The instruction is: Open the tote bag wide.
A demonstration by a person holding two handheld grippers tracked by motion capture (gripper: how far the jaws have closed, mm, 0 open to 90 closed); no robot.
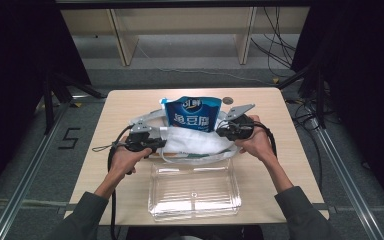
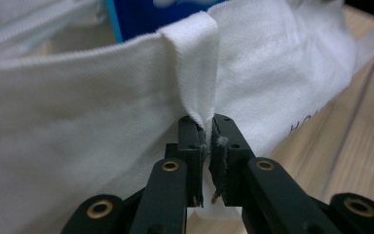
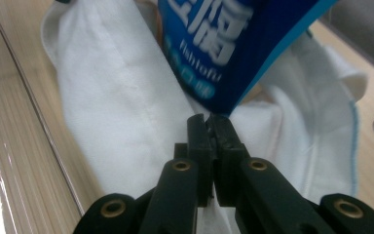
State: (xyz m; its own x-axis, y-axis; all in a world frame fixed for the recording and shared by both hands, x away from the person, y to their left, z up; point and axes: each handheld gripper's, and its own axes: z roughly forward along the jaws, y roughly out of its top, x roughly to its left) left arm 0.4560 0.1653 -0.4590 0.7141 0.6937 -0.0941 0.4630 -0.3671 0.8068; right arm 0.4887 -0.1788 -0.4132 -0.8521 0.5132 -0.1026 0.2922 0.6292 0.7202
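The white bag (image 1: 195, 142) lies in the middle of the worktop (image 1: 275, 165), w/ a blue pouch (image 1: 194, 114) standing up in it at the far side. The bag's mouth is pulled wide, left to right.

The left gripper (image 2: 205, 141) is clenched on a white strap (image 2: 198, 73) of the bag; the cloth is pinched tight btw the jaws. From above, the left gripper (image 1: 161, 143) is at the bag's left edge.

The right gripper (image 3: 209, 127) is clenched on the bag's cloth, just under the pouch's (image 3: 233, 44) low corner. From above, the right gripper (image 1: 220, 132) is at the bag's right edge, next to the pouch.

A clear tray (image 1: 195, 189) sits on the near side of the worktop, just in front of the bag. A small round hole (image 1: 228, 100) is in the worktop, just to the right of the pouch's top.
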